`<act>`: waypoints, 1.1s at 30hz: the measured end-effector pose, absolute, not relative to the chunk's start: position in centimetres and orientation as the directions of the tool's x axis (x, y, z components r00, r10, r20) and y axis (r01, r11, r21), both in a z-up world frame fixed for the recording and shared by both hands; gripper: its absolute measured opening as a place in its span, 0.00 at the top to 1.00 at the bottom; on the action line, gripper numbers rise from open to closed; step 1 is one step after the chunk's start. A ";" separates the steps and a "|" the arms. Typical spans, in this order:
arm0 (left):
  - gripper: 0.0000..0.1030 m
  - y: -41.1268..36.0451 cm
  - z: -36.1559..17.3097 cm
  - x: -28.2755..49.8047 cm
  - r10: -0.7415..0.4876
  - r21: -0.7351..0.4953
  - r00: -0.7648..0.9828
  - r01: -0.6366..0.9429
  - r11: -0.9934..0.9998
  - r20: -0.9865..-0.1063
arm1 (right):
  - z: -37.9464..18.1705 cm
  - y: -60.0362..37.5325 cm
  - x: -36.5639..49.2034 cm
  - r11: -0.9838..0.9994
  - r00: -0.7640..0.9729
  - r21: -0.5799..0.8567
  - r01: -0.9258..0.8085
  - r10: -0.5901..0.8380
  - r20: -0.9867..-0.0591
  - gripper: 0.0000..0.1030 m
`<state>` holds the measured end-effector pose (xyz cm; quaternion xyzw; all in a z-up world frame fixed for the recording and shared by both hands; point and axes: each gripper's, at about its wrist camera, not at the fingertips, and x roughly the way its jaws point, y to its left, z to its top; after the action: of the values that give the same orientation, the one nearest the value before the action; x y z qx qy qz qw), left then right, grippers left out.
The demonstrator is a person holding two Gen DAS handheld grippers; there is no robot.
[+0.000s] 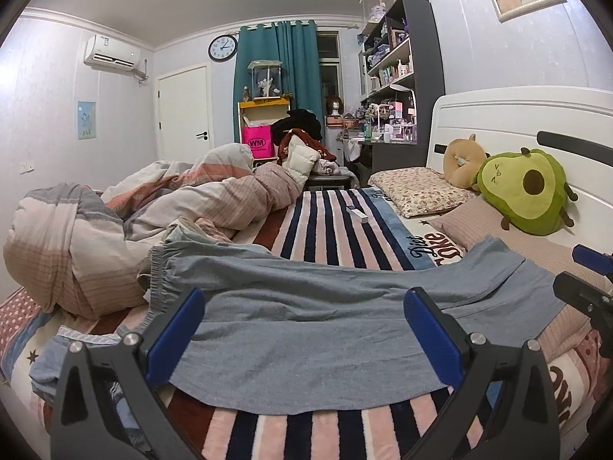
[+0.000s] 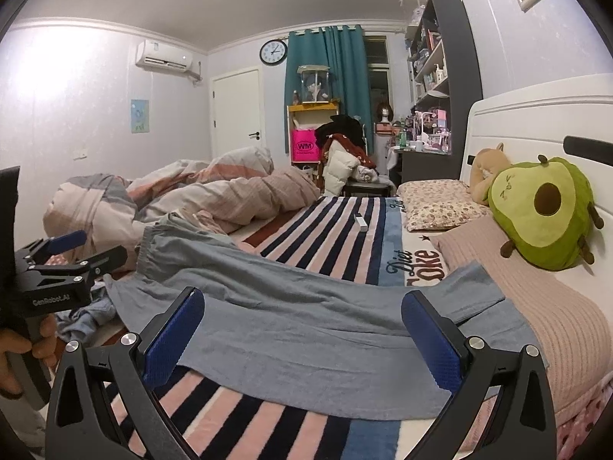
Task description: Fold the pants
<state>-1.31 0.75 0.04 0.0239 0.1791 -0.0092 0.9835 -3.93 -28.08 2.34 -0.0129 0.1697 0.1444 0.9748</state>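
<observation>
**Both hand-held grippers open over flat pants, with clutter close at each end**

Left wrist view: the left hand-held gripper (image 1: 304, 329) is wide open and holds nothing. The pants (image 1: 306, 306) lie flat on the striped blanket (image 1: 333, 222), just ahead of and between its fingers, with the waistband (image 1: 161, 268) ahead to the left and the leg ends ahead to the right. The near hem is close under the fingertips. I think the main risk is to pinch only the top layer, or to catch the blanket with it, so the fold would drag the bedding. The duvet (image 1: 115, 230) is touching the waistband side, so there is little room there. Beyond the pants the blanket is free, apart from a small white thing (image 1: 358, 214) far ahead.

Right wrist view: the right hand-held gripper (image 2: 302, 329) is also wide open and empty, just above the leg part of the pants (image 2: 306, 318). The leg ends lie on the pink pillow (image 2: 555, 306) to its right, so the cloth can slide or wrinkle on this slope. The left hand-held gripper (image 2: 76, 249) is near on the left side; the two could hit each other if both go toward the middle. The avocado plush (image 2: 544, 211) is well apart, ahead to the right.
</observation>
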 end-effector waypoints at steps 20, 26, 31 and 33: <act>0.01 0.9 0.0 -1.4 -0.019 0.029 0.934 0.031 0.999 -0.356 | 2.0 -28.4 -3.9 0.962 0.904 0.029 -0.270 0.264 -0.336 0.00; 0.01 0.9 -0.2 -1.5 -0.022 0.032 0.933 0.035 0.999 -0.359 | 2.0 -28.4 -3.9 0.963 0.904 0.027 -0.269 0.262 -0.338 0.00; 0.01 1.0 -0.3 -1.4 -0.026 0.033 0.931 0.041 0.999 -0.363 | 1.9 -28.4 -3.9 0.963 0.904 0.027 -0.269 0.262 -0.336 0.00; 0.01 1.0 -0.4 -1.3 -0.030 0.033 0.929 0.045 0.998 -0.368 | 2.0 -28.4 -4.0 0.964 0.908 0.031 -0.265 0.260 -0.328 0.00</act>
<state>-1.30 1.04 -0.42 0.0204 0.1870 -0.0190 0.9820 -3.97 -28.45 1.96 -0.0072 0.1670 0.1346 0.9767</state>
